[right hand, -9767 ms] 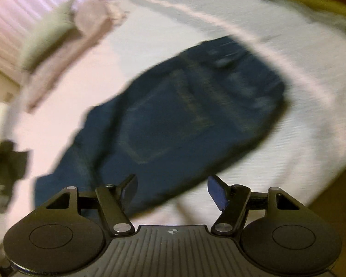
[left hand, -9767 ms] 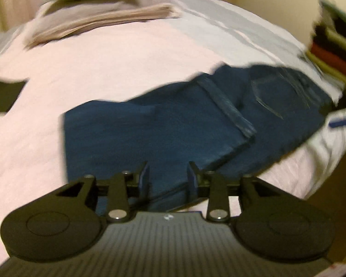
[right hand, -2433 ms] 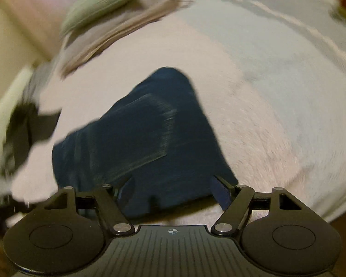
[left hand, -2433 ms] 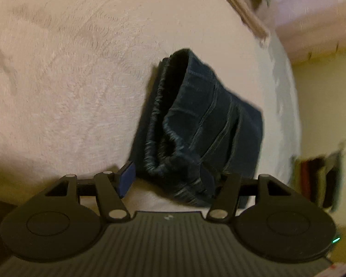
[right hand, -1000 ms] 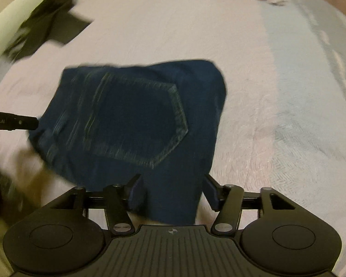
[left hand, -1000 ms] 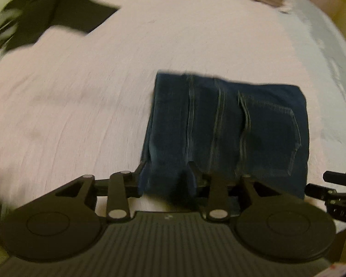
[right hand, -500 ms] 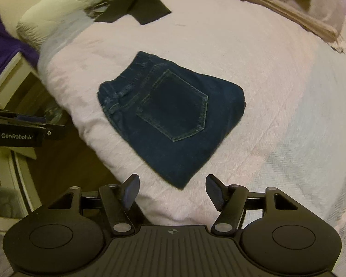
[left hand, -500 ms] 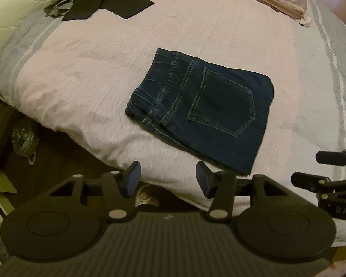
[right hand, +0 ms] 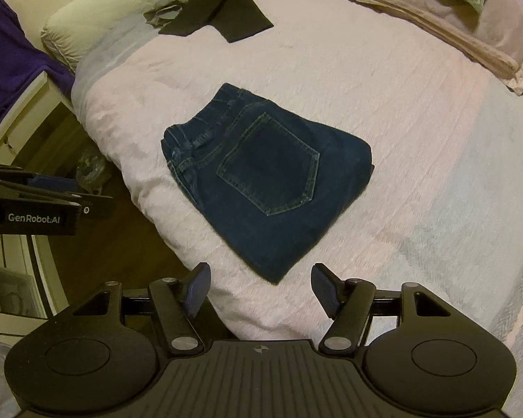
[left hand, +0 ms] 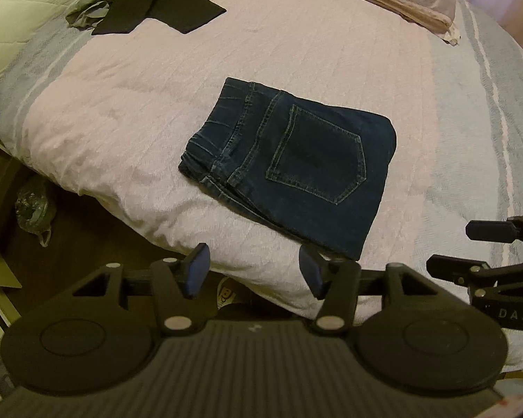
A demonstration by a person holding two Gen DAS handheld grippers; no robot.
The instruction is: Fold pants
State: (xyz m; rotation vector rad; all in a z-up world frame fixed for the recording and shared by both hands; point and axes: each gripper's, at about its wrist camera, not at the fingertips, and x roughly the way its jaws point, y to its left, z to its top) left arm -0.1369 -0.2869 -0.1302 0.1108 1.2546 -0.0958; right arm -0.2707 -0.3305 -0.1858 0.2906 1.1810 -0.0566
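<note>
The left gripper (left hand: 252,271) hangs with fingers apart, empty. Ahead of it and between both grippers, the folded jeans (left hand: 296,170) lie on the bed (left hand: 122,111). The right gripper (right hand: 256,289) also gapes, empty.

Folded dark-blue jeans (left hand: 296,170), pocket up

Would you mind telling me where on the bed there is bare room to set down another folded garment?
The widest bare patch of the bed cover lies between the folded jeans and the beige blankets. Another runs from the jeans up to the black garment. It is crowded at the far left corner, around that garment, and the jeans sit close to the near edge.
</note>
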